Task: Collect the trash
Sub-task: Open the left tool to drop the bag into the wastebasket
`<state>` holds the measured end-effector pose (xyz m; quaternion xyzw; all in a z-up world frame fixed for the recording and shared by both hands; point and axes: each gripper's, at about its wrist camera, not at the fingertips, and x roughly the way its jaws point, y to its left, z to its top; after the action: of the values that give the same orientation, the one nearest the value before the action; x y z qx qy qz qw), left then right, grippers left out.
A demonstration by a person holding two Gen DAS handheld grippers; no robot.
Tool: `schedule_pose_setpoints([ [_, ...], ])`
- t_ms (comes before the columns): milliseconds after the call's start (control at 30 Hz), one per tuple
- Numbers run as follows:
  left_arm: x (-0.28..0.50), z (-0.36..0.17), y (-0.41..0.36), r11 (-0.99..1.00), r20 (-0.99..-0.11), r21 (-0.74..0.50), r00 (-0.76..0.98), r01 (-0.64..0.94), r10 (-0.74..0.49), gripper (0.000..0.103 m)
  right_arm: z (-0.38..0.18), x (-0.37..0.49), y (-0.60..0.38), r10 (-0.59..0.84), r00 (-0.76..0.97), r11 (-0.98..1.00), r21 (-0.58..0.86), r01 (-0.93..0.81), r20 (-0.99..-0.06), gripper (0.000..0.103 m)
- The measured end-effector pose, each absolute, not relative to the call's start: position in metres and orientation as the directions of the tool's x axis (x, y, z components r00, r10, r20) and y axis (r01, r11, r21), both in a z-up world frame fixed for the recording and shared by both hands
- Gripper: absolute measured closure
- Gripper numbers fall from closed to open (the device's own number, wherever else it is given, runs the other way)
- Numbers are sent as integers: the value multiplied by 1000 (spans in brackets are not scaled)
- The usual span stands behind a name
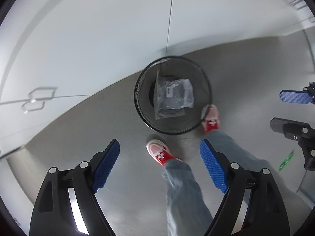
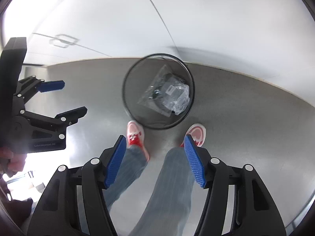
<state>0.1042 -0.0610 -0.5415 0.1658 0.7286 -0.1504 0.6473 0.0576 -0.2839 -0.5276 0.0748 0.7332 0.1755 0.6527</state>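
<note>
Clear plastic bag (image 1: 173, 98) lies inside black mesh wastebasket (image 1: 204, 82) on grey floor (image 1: 118, 122) by the person's red shoes (image 1: 160, 153); left gripper (image 1: 159, 167) and right gripper (image 2: 155, 161) fingers wide, empty.

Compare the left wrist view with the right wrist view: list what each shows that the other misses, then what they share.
Only the left wrist view: a green mark on the floor at the right edge, and the right gripper seen from the side.

Only the right wrist view: the left gripper seen from the side, with part of a hand below it.

Both: the black mesh bin with a clear plastic bag inside, two red and white shoes, grey trousers, the grey floor and white wall. Both grippers are open and empty.
</note>
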Motion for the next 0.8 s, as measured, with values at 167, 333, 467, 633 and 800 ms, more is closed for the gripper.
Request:
schedule_pose_setpoints([
  [167, 95, -428, -60, 929, -999, -51, -38, 366, -39, 17, -402, 61, -288, 389, -57, 880, 389, -271, -919, 33],
  [333, 113, -338, -63, 949, -992, -1, 120, 315, -41, 16, -306, 85, -292, 465, 70, 838, 414, -356, -882, 30],
  [467, 138, -289, -57, 967, -976, 14, 215, 255, -43, 16, -262, 117, -299, 503, 159, 840, 438, -320, -849, 28],
  [633, 181, -245, -39, 979, -965, 65, 262, 194, 13, 15, -226, 165, -310, 488, 222, 872, 458, -175, -844, 27],
  [800, 232, -213, 0, 991, -958, -10, 283, 135, -48, 15, -222, 215, -310, 478, 269, 869, 495, -8, -836, 27],
])
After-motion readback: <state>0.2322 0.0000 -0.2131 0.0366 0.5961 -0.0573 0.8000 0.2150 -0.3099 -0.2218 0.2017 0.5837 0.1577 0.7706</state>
